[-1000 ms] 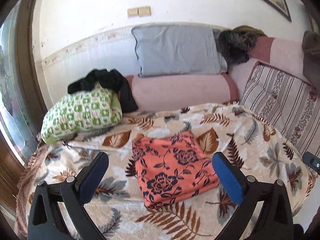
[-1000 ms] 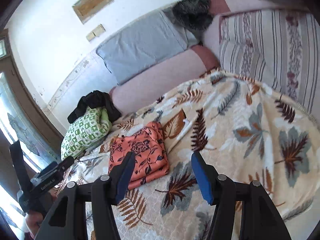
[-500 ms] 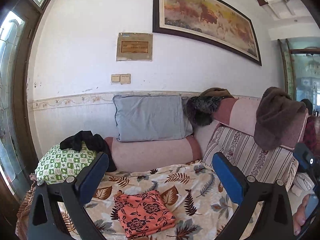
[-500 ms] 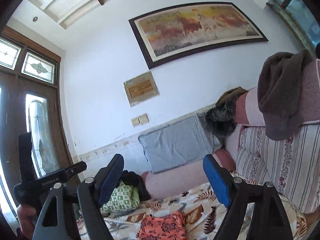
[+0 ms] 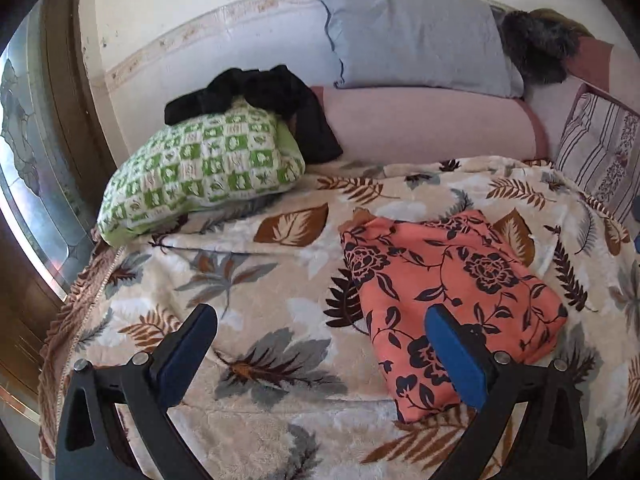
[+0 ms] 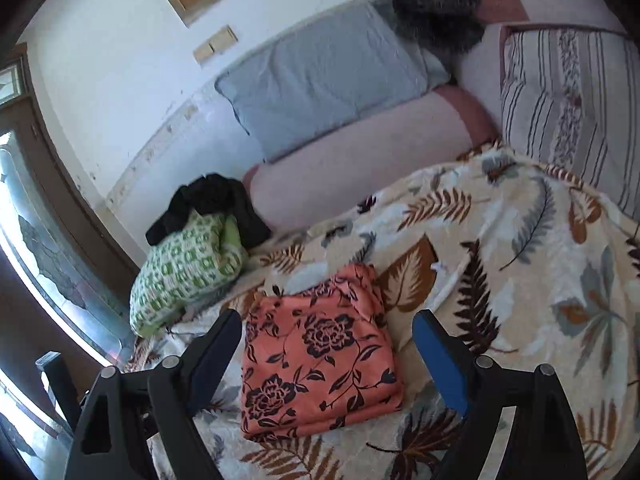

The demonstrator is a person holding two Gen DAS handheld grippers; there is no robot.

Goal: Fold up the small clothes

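A folded orange garment with a black flower print (image 5: pixel 452 292) lies flat on the leaf-print blanket (image 5: pixel 256 320). My left gripper (image 5: pixel 320 316) hovers low over the blanket, open and empty. Its right finger (image 5: pixel 456 356) stands in front of the garment's near left part. In the right wrist view the same garment (image 6: pixel 320 356) shows between the fingers of my right gripper (image 6: pixel 328 318). That gripper is open wide just above it, and its pads are not pressing on the cloth.
A green-and-white checked pillow (image 5: pixel 200 168) with a black garment (image 5: pixel 260 92) on top lies at the back left. A grey pillow (image 5: pixel 412 40), a pink bolster (image 5: pixel 432 124) and a striped cushion (image 5: pixel 600 152) line the back and right. A glass door (image 5: pixel 28 160) stands left.
Half a second ago both cameras looked up at the wall and painting; now both point down at the bed again, closer to the orange garment. The right jaws stand wider than a second ago.
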